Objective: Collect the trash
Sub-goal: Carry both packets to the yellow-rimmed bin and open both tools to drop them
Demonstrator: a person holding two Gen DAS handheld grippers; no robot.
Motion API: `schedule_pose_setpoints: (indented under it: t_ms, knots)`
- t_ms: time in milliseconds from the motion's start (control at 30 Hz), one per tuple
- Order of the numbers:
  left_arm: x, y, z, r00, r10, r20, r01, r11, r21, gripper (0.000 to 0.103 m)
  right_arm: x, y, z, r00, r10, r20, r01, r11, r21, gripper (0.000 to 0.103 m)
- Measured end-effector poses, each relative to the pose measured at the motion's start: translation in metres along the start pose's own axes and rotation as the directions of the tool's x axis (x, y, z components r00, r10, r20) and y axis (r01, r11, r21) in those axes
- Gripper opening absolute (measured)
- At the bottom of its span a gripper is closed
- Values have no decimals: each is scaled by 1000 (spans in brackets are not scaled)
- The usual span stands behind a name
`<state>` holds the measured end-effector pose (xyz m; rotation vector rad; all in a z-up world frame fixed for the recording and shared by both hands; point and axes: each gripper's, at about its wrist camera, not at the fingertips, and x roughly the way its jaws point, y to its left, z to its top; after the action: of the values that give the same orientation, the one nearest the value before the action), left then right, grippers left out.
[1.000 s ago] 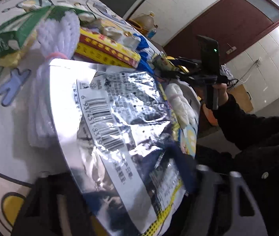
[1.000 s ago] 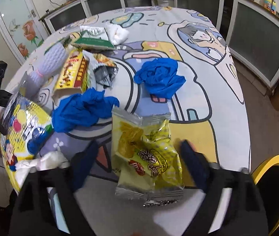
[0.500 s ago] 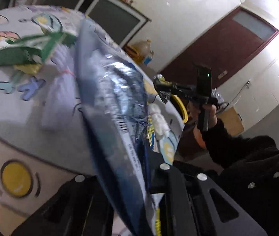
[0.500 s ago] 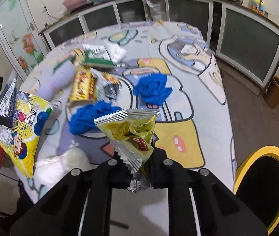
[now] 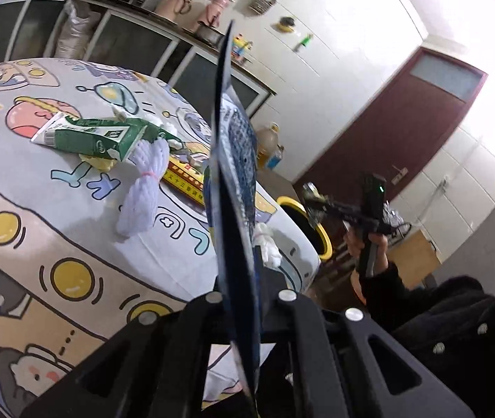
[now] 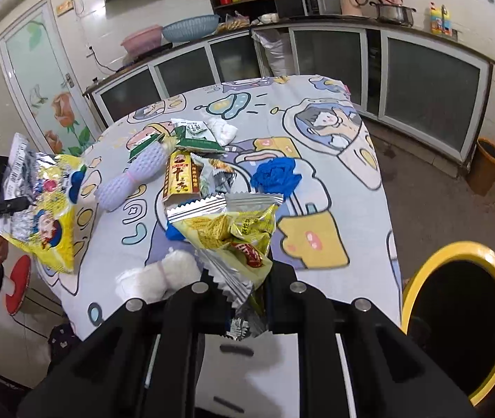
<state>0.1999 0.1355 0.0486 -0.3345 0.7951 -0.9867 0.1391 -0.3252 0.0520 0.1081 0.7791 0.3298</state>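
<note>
left claw (image 5: 244, 299) clamped on snack bag (image 5: 235, 188) edge-on | green carton (image 5: 97, 137) on table (image 5: 38, 244)

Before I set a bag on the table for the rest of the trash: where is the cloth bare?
Bare cloth: the far right corner beyond the blue glove, and the near right edge beside the yellow bin. Crowded: the left and middle, where the carton, foam net, red-and-yellow box and tissue lie.

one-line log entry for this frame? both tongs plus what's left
left tongs: shut on chip bag | right tongs: shut on yellow wrapper | both lifted off table | bin: nearby, nothing dropped yet
</note>
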Motion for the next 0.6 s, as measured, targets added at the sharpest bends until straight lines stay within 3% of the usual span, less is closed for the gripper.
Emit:
schedule_pose_setpoints:
  t_ms: [233, 433, 600]
  knots:
    - [-4, -18, -3, 996, -57, 69, 57, 998, 5, 2, -27, -16, -26, 999, 1, 36, -3, 998, 60, 14]
    - [24, -52, 11, 993, -114, 37, 113, 993, 44, 2, -55, -45, -47, 996, -36, 82, 24, 991, 135, 14]
    - [82, -84, 28, 981, -191, -40, 193, 978, 80, 2, -70, -81, -70, 991, -96, 93, 75, 974, 215, 14]
